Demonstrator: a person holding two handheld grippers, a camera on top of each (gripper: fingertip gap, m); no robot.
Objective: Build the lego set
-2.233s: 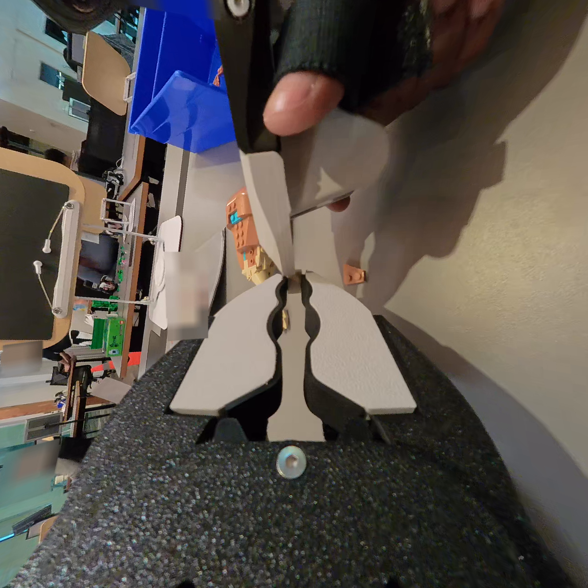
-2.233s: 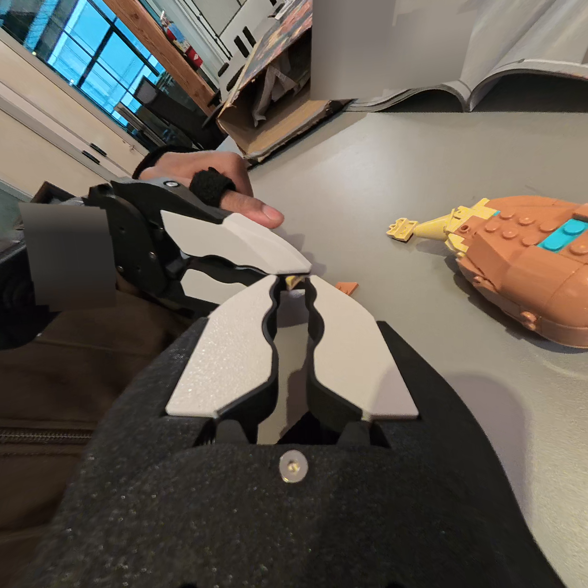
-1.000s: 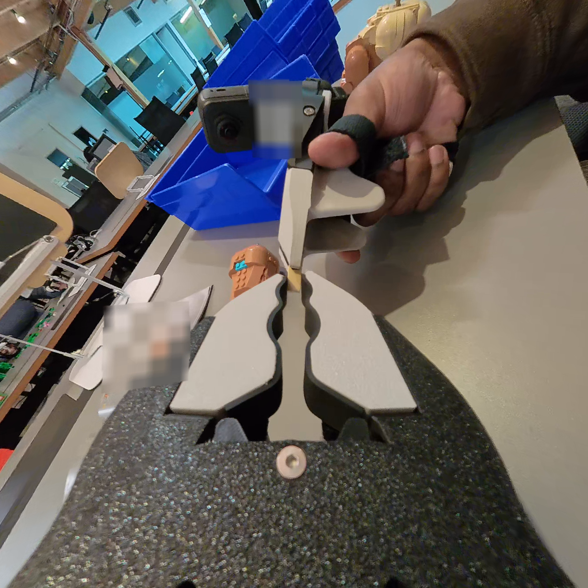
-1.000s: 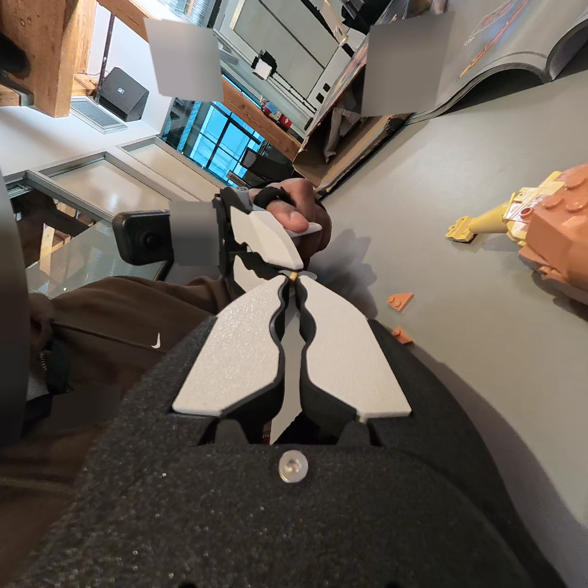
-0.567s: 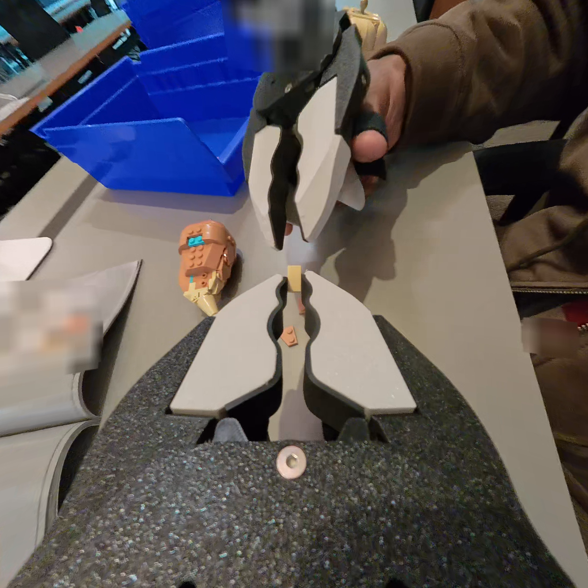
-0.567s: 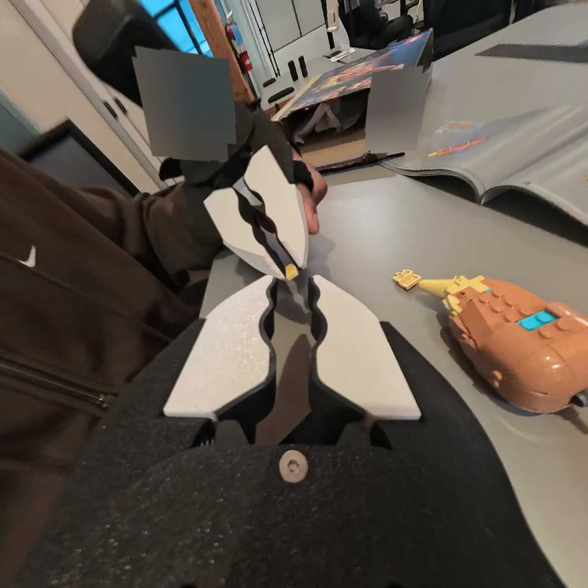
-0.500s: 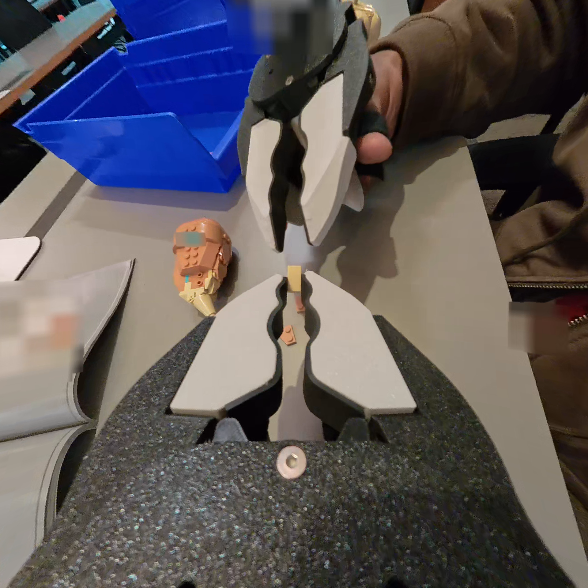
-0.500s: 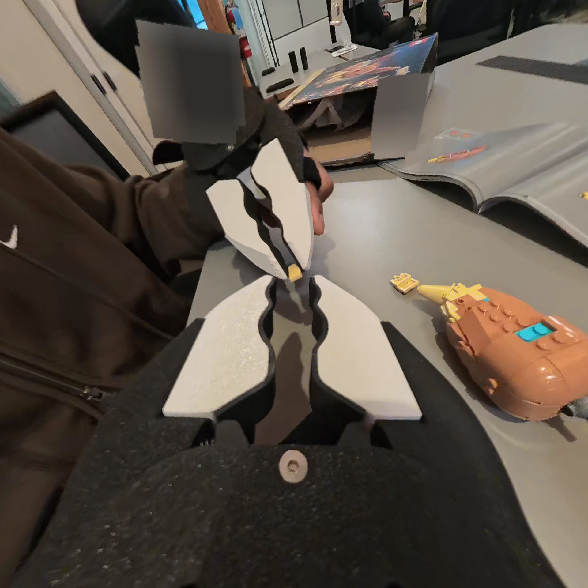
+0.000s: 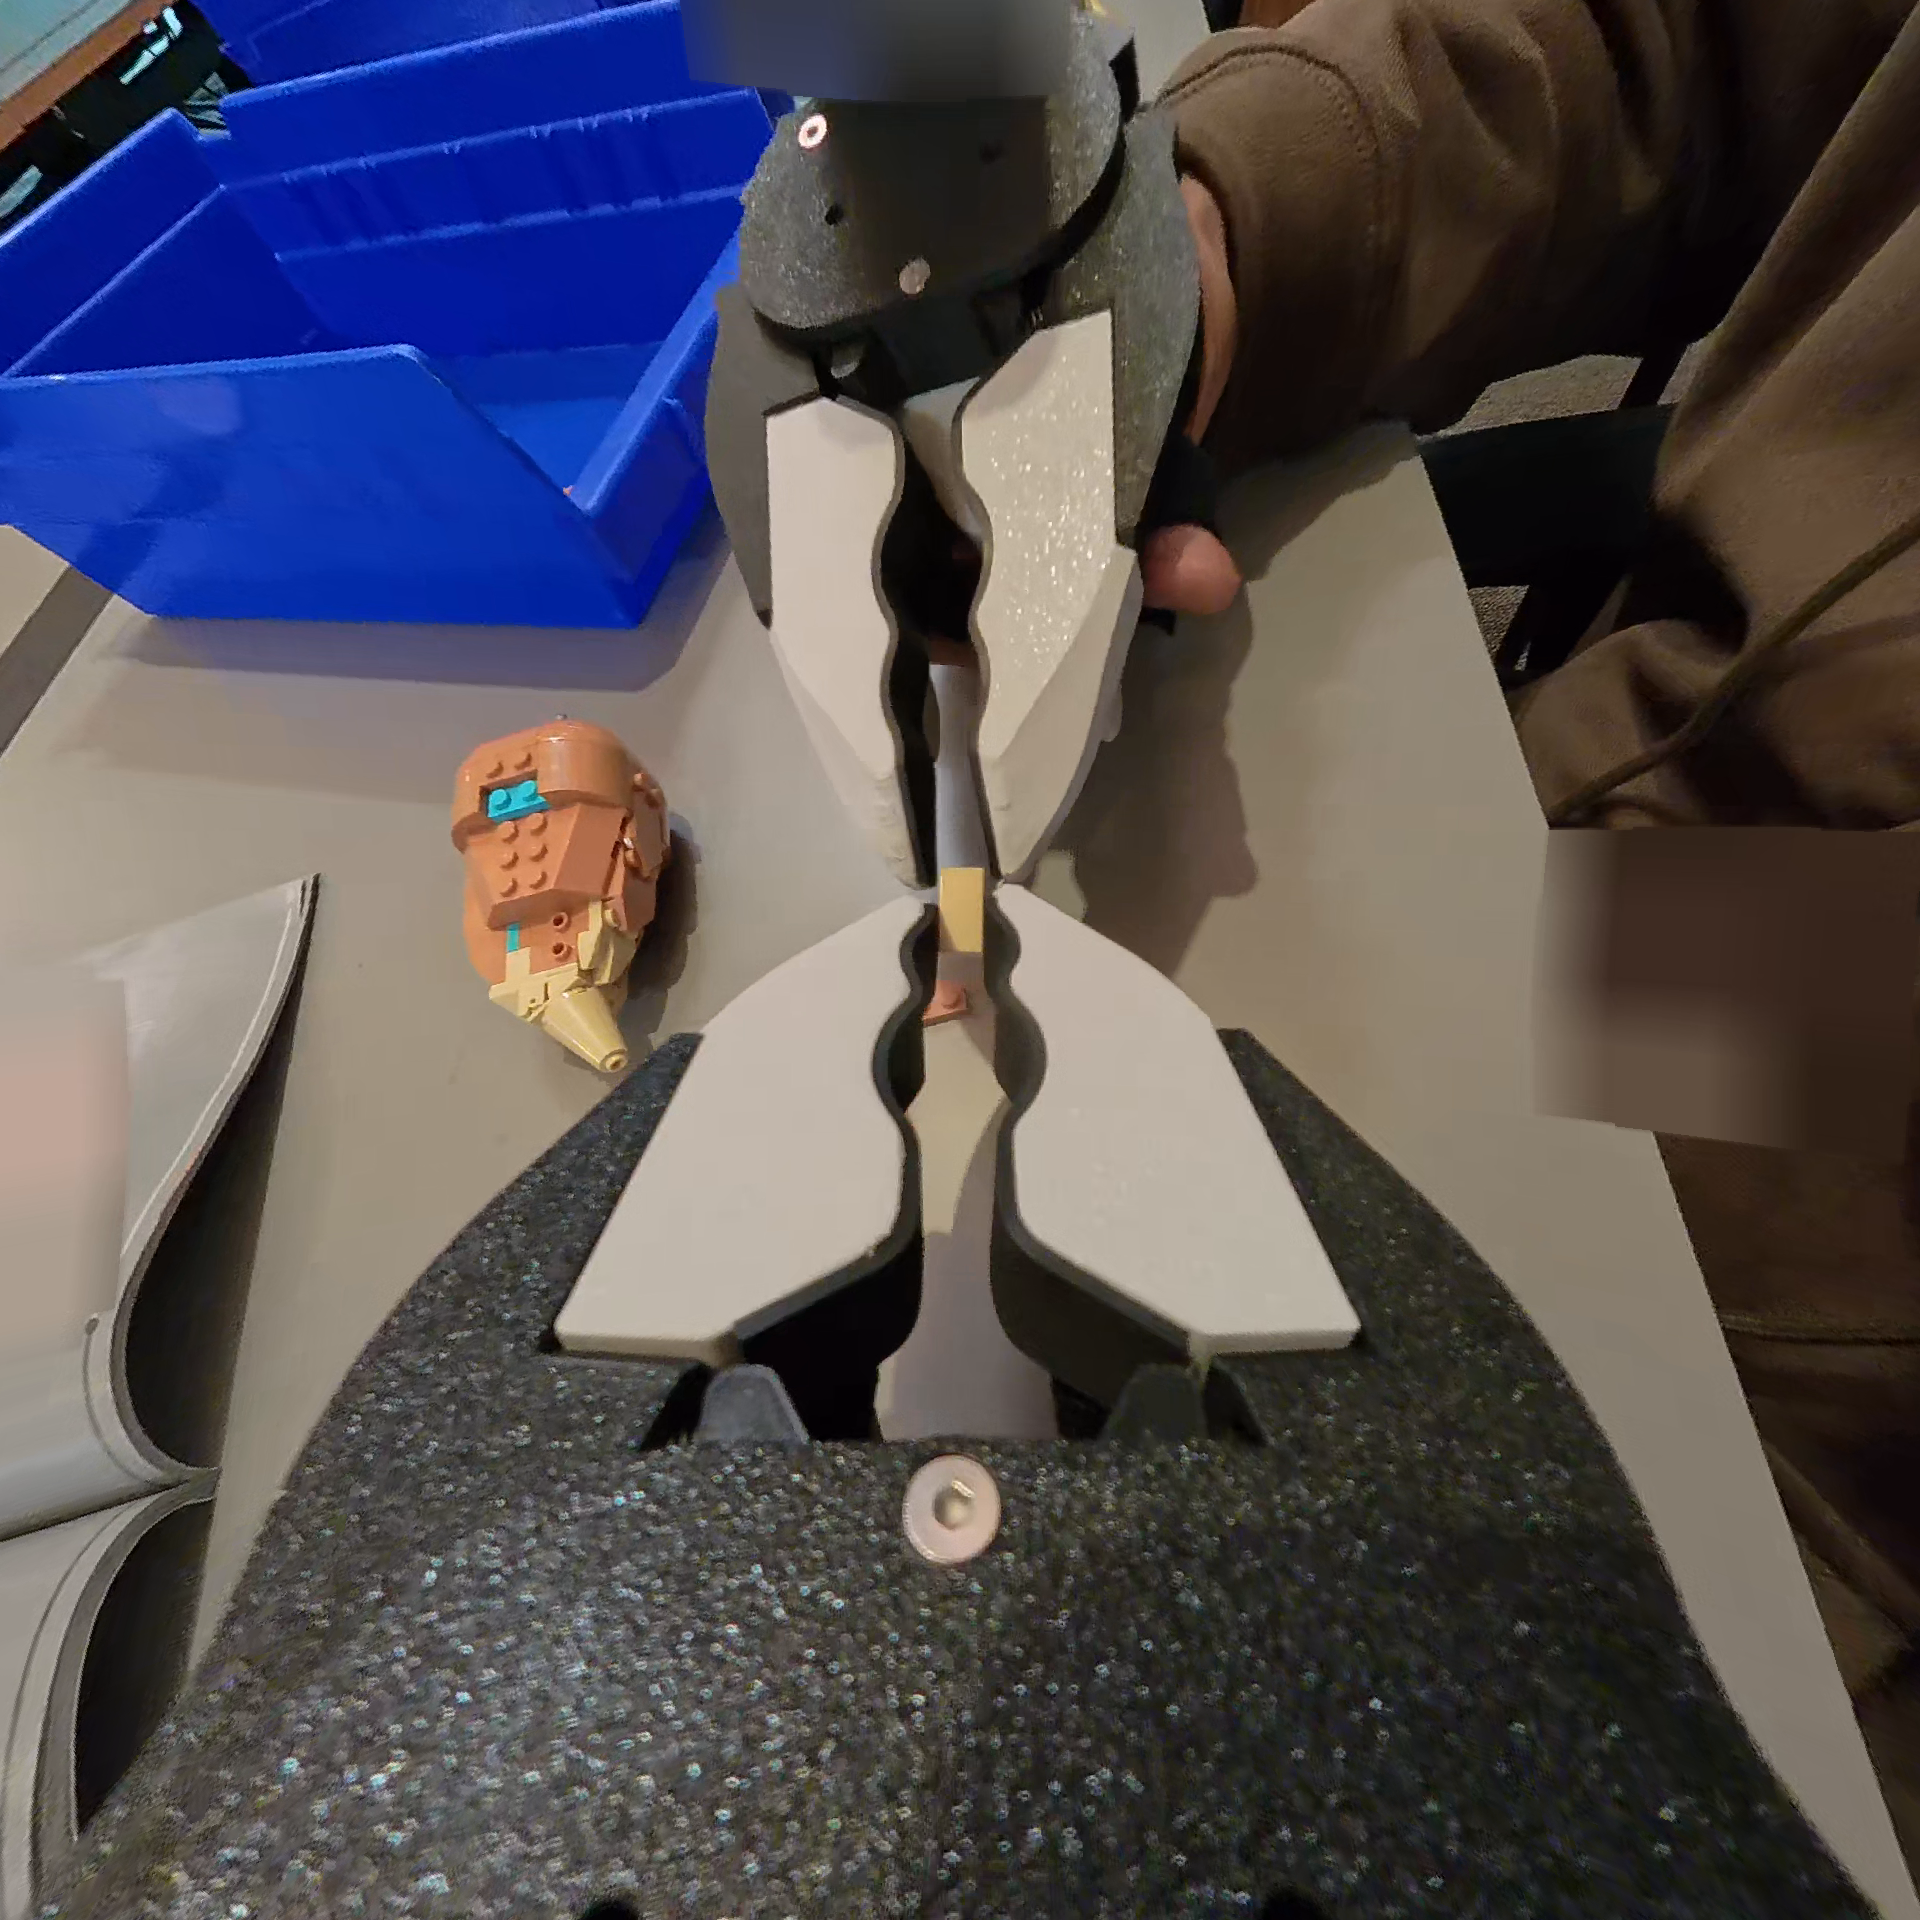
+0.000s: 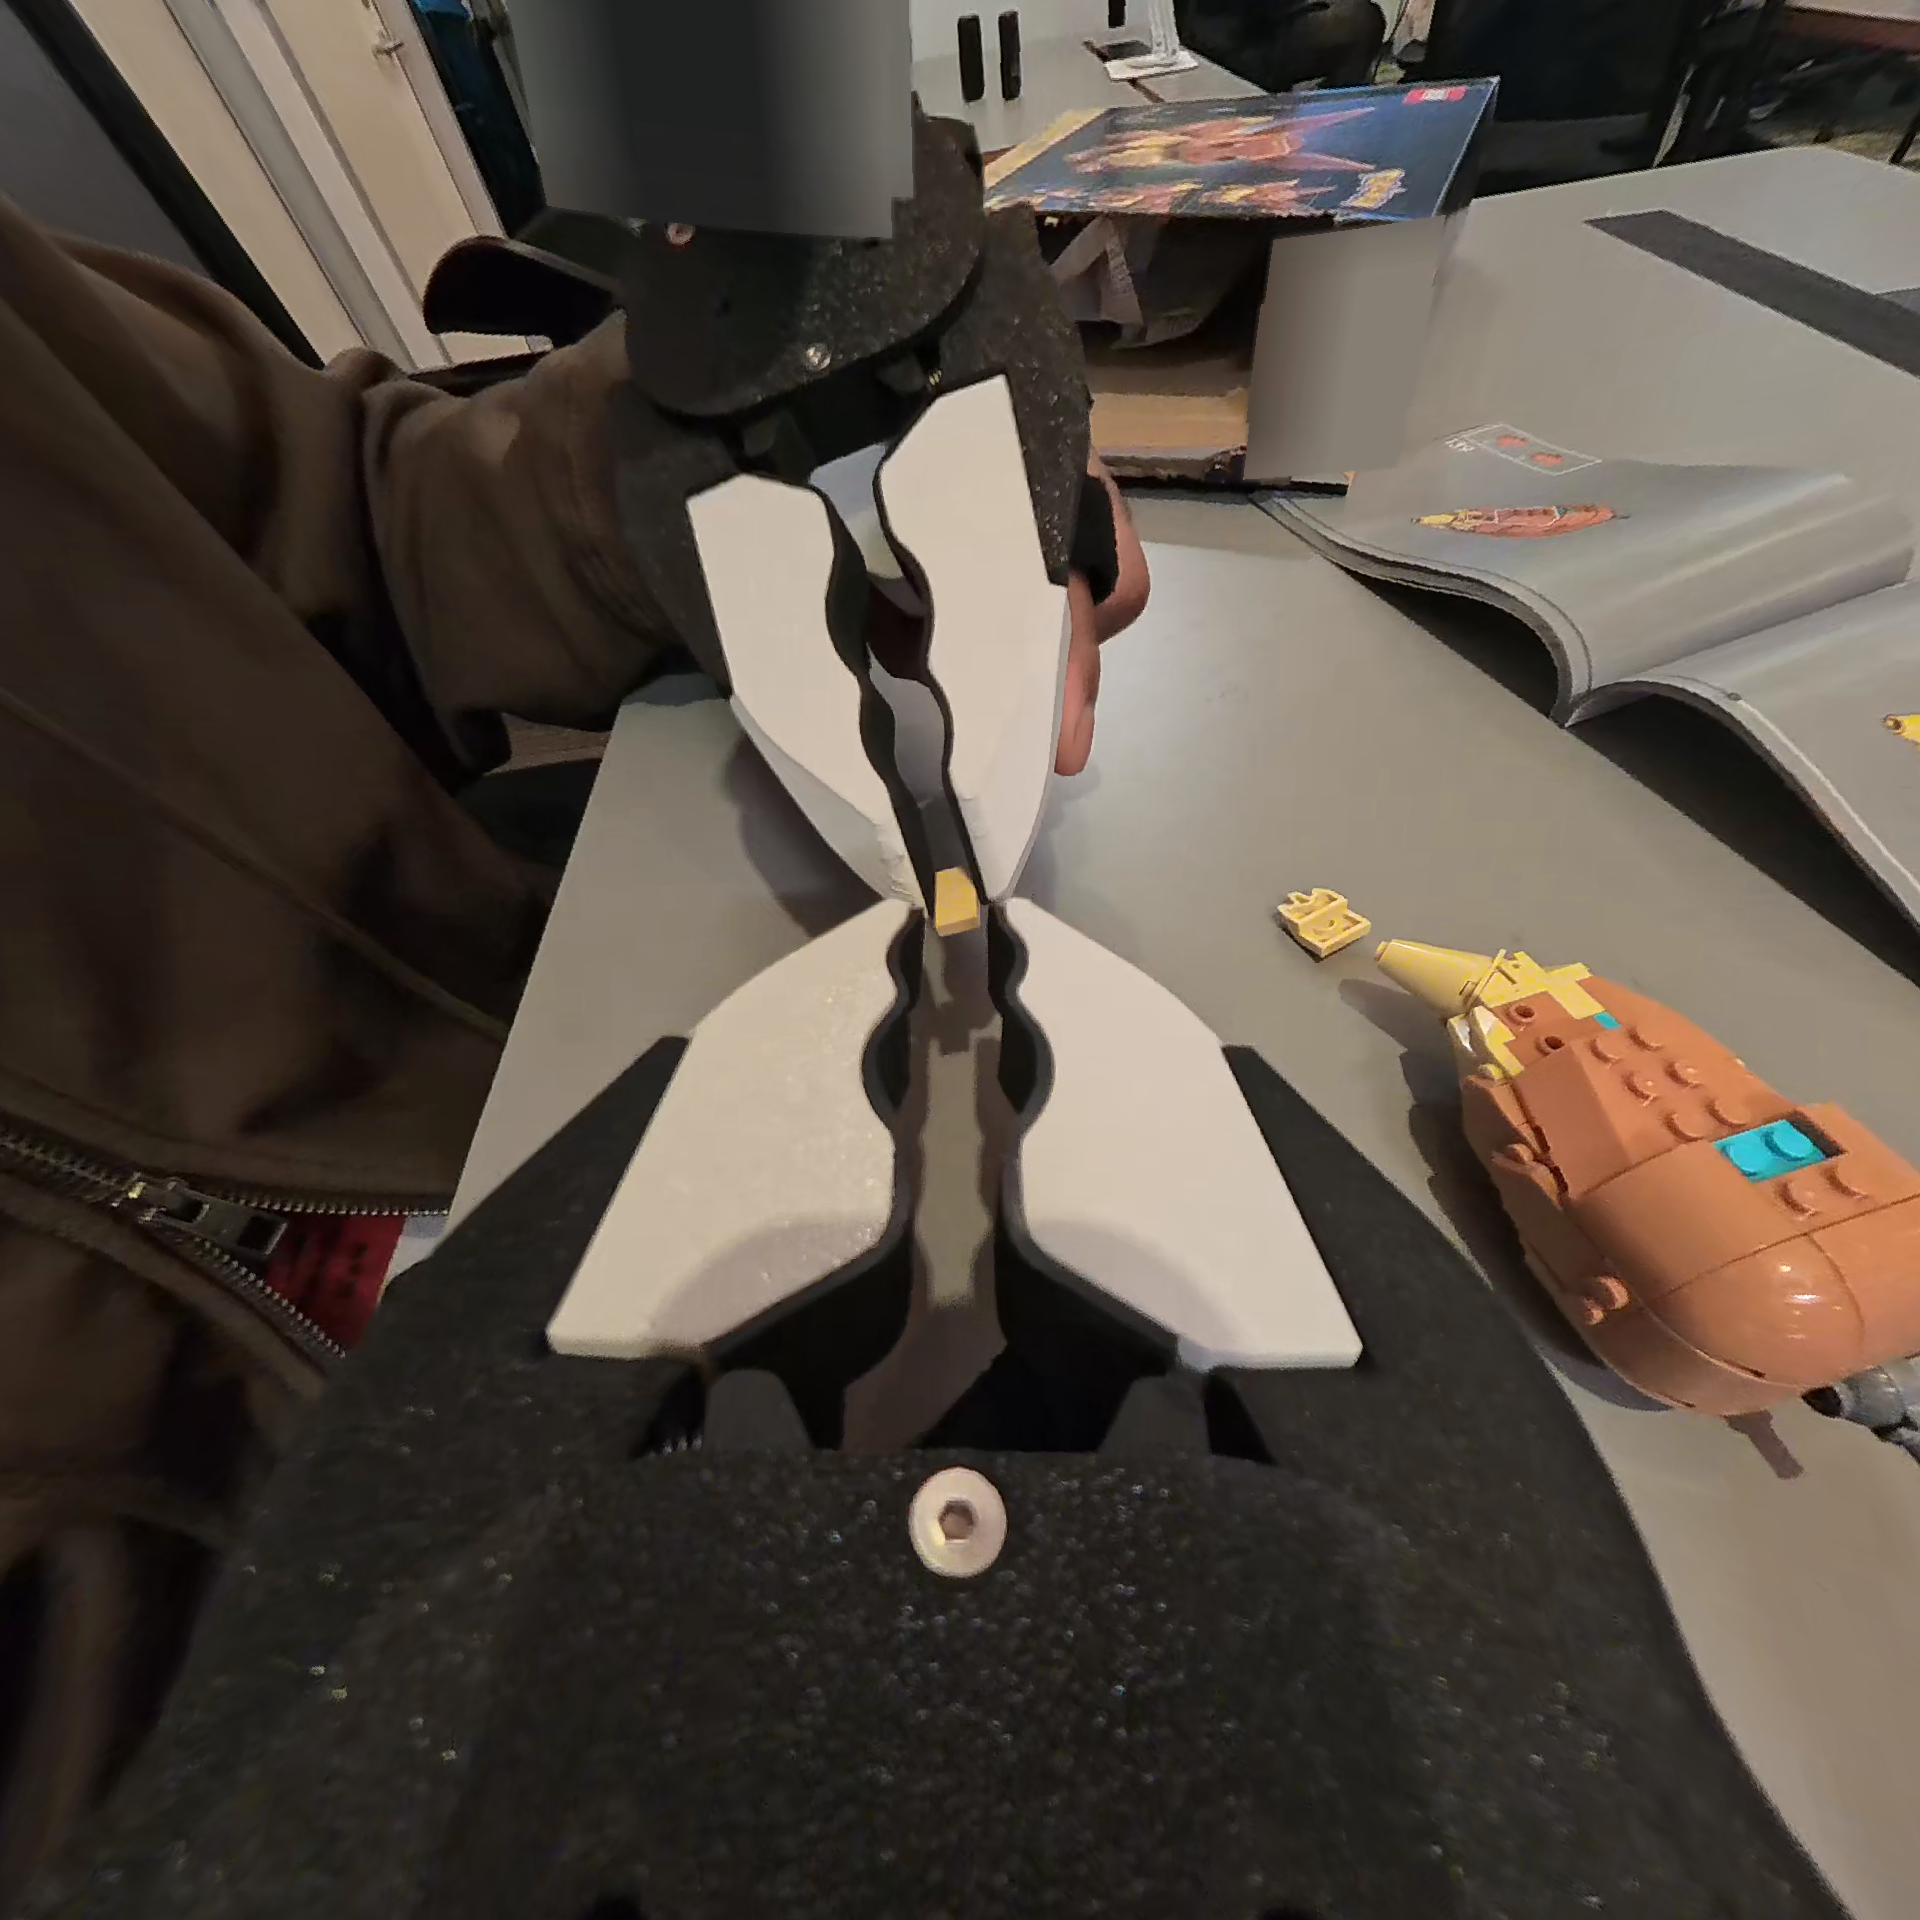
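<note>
printed lettering on the set box (image 10: pixel 1236 156), contents withheld

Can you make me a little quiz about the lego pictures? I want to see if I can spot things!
1. What colour are the bins at the back of the table? A red, B blue, C green.
2. True or false: the left gripper pinches a small tan piece in its jaws.
3. Fill in: near the orange model, an open ______ lies on the table.
Key: 1 B. 2 true. 3 booklet.
</note>
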